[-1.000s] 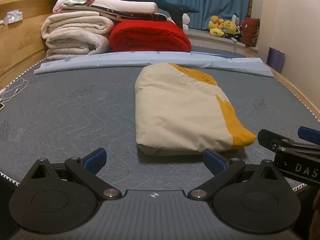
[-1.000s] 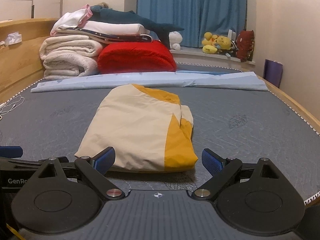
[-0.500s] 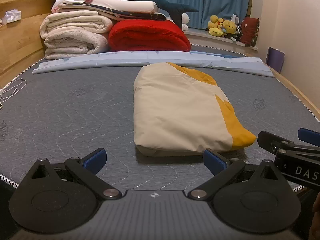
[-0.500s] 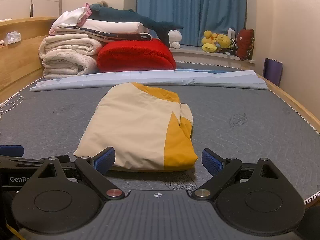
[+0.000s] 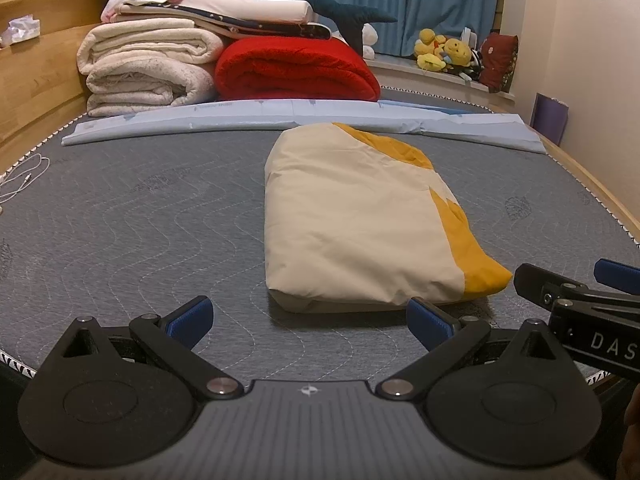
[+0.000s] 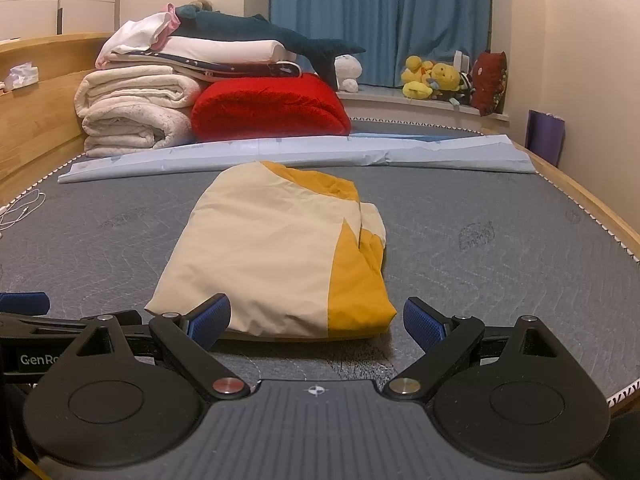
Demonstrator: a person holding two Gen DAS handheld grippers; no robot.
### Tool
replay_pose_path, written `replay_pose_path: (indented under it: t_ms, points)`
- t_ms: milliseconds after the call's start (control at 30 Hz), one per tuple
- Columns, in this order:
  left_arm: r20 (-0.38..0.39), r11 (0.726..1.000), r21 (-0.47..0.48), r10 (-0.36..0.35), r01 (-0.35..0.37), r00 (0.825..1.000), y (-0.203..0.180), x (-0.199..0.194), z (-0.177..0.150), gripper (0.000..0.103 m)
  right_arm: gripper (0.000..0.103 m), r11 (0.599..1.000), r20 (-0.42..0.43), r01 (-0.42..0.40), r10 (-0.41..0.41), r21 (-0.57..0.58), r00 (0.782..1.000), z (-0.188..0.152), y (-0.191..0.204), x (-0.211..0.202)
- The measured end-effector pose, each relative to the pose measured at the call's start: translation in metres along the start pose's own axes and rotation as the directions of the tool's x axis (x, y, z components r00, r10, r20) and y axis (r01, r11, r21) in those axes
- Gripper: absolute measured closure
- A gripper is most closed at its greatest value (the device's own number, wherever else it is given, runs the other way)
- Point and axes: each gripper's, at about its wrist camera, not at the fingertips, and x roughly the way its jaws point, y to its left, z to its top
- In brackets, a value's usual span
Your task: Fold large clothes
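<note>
A cream and mustard-yellow garment (image 5: 360,216) (image 6: 276,252) lies folded into a compact rectangle in the middle of the grey quilted mattress (image 5: 132,216). My left gripper (image 5: 310,320) hovers open just short of its near edge, with nothing between the blue pads. My right gripper (image 6: 316,322) is also open and empty, close to the garment's near edge. The right gripper's fingers (image 5: 576,292) show at the right edge of the left wrist view, and the left gripper's finger (image 6: 24,304) at the left edge of the right wrist view.
A light blue folded sheet (image 5: 280,118) stretches across the far side of the mattress. Behind it are stacked white blankets (image 5: 148,68), a red blanket (image 5: 296,70) and a plush shark (image 5: 304,4). A white cable (image 5: 24,176) lies at the left edge. Wooden bed rail (image 5: 592,184) runs along the right.
Both grippers have drifted back slightly and risen a little; the garment lies still and both stay open.
</note>
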Motion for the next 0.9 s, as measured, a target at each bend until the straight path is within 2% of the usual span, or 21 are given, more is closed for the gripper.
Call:
replay_pose_path:
  t_ms: [900]
  points:
    - [0.0,1.0,0.004,-0.001,0.001,1.0,-0.0006,0.0009,-0.0003,0.0,0.009,1.0,-0.007,0.001,-0.001,0.006,1.0,0.0,0.0001,0.0018]
